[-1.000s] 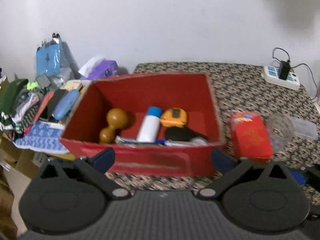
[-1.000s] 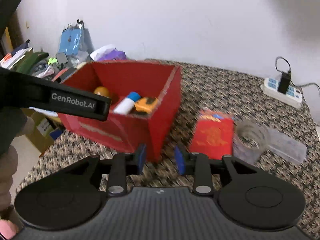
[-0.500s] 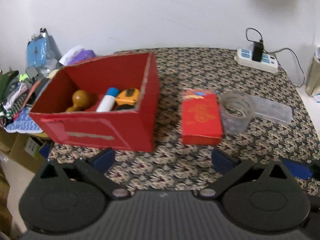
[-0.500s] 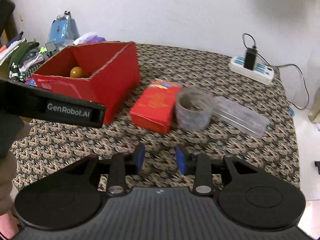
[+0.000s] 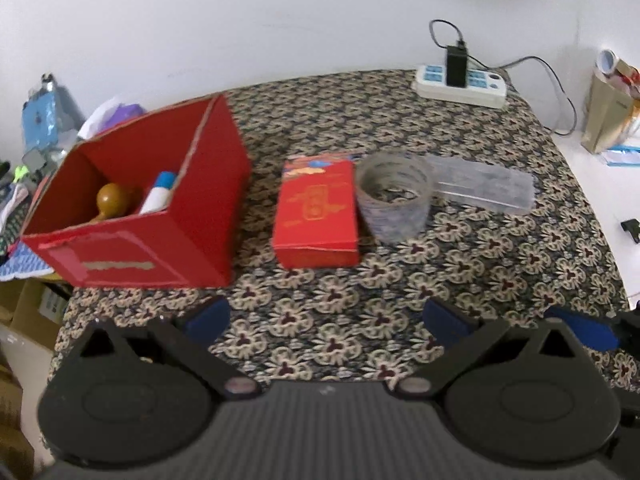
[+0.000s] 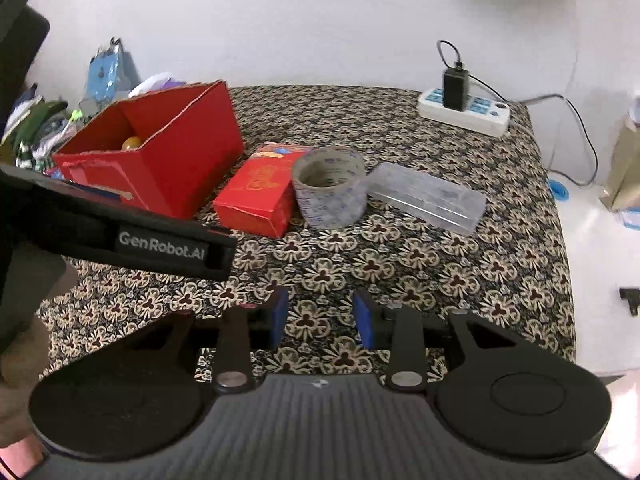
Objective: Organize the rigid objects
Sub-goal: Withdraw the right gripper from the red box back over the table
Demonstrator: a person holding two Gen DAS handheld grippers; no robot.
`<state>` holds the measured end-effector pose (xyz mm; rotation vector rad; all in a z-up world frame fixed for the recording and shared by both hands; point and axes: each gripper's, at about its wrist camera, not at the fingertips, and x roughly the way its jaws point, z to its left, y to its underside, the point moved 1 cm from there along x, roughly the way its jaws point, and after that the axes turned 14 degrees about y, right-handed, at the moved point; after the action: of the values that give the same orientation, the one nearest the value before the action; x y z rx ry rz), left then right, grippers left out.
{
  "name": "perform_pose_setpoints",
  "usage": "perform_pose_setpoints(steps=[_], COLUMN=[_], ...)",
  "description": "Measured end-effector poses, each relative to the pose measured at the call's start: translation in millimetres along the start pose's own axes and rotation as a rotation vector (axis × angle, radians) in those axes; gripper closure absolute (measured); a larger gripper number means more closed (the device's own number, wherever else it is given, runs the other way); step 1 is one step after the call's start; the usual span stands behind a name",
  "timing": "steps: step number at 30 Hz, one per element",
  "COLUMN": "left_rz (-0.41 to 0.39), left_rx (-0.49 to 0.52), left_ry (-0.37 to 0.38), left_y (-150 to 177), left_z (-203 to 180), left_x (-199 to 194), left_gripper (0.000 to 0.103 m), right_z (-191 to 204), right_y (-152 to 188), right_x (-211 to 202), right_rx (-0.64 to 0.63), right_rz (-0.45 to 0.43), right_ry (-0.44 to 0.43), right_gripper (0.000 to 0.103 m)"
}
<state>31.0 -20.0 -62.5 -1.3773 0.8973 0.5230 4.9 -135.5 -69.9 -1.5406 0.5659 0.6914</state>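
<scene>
An open red cardboard box [image 5: 160, 236] [image 6: 192, 160] stands at the table's left and holds a wooden gourd [image 5: 111, 199], a white tube with a blue cap [image 5: 158, 198] and other items. To its right lie a small red packet box [image 5: 318, 216] [image 6: 260, 196], a roll of clear tape [image 5: 394, 204] [image 6: 330, 192] and a clear plastic case [image 5: 484, 188] [image 6: 428, 198]. My left gripper [image 5: 326, 320] is open wide and empty, above the front of the table. My right gripper [image 6: 322, 318] is partly open and empty, short of the tape roll.
A white power strip [image 5: 460, 84] [image 6: 464, 110] with a black charger sits at the far right corner. Clothes and bags [image 6: 44, 128] pile up left of the table. The left tool's body [image 6: 120, 228] crosses the right wrist view. A patterned cloth [image 5: 480, 272] covers the table.
Both grippers have pulled back and swung right, away from the red box. The packet box, tape and clear case now sit centred in view. The right jaws have opened slightly.
</scene>
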Motion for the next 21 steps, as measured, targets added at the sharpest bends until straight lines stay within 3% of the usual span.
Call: perform_pose_setpoints(steps=[9, 21], left_rz=[0.04, 0.063], left_rx=[0.029, 0.048], left_ry=[0.0, -0.021], left_y=[-3.2, -8.7], left_z=[-20.8, -20.9], left_x=[19.1, 34.2], left_gripper=[0.0, 0.0], right_z=[-25.3, -33.0], right_y=[8.0, 2.5], right_x=[10.0, 26.0], right_rx=[0.046, 0.078], right_rz=[0.014, 0.032], right_ry=[0.007, 0.009], right_gripper=[0.082, 0.08])
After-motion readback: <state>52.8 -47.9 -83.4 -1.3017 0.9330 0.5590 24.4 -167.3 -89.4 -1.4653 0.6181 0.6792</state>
